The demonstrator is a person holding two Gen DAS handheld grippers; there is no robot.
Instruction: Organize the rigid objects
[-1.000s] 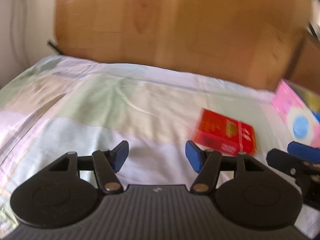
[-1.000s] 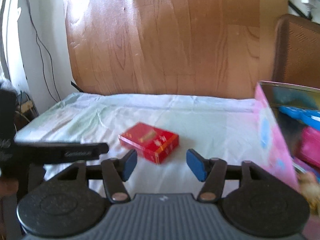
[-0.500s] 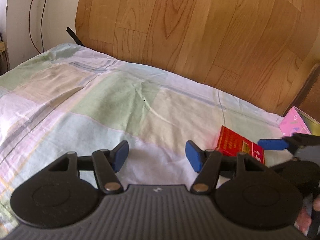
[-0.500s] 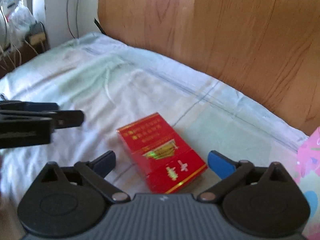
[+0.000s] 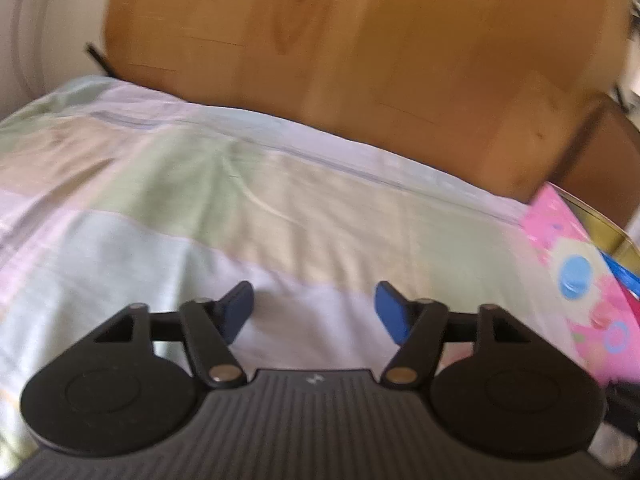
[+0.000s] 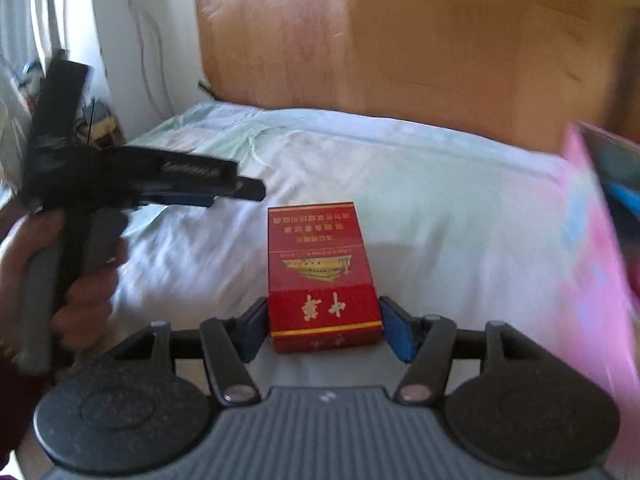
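Observation:
A red cigarette box with gold print sits between the blue pads of my right gripper; both pads touch its sides, so the gripper is shut on it above the pale sheet. My left gripper is open and empty over the sheet; in the right wrist view it shows at the left, held in a hand. A pink box with open top stands at the right of the bed and shows blurred in the right wrist view. The red box is out of the left wrist view.
A pastel patchwork sheet covers the bed. A wooden headboard rises behind it. A white wall with cables and clutter lies at the far left. A brown chair back stands behind the pink box.
My right gripper has closed in on the red box, which now sits straight between its pads. My left gripper has swung left, and the red box has left its view.

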